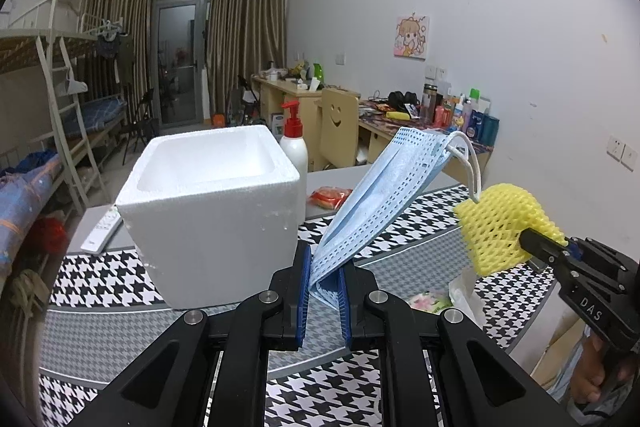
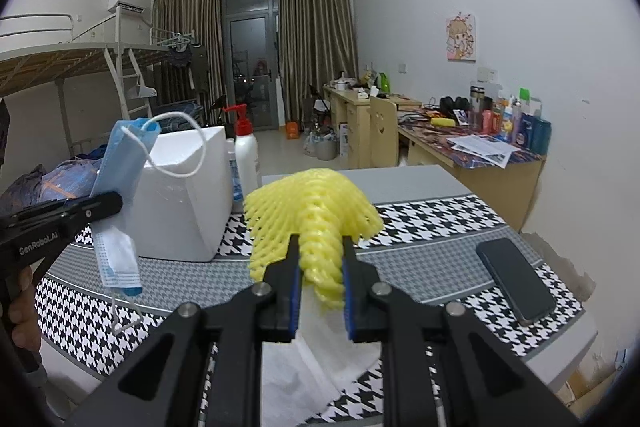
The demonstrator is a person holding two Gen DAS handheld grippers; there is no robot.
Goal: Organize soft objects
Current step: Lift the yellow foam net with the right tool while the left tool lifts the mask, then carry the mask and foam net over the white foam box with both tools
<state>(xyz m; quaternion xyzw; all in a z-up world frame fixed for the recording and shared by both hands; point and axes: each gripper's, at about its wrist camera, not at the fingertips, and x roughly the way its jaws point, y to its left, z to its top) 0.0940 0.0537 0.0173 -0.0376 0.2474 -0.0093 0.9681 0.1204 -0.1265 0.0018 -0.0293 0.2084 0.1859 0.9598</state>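
My left gripper [image 1: 325,259] is shut on a blue face mask [image 1: 384,195], which rises up and to the right above the table, its white ear loops [image 1: 468,155] at the top. The same mask [image 2: 120,187] hangs from that gripper [image 2: 114,205] in the right wrist view. My right gripper [image 2: 320,251] is shut on a yellow foam fruit net [image 2: 312,211], held above the table; the net [image 1: 500,227] and the gripper [image 1: 532,241] show at the right in the left wrist view. A white foam box [image 1: 212,211], open at the top, stands just left of the mask.
A houndstooth cloth [image 2: 420,259] covers the table. On it lie a dark phone [image 2: 516,281] at the right, a white tissue [image 2: 316,359] under my right gripper, a red packet [image 1: 330,195] and a remote [image 1: 102,229]. A pump bottle [image 1: 294,143] stands behind the box.
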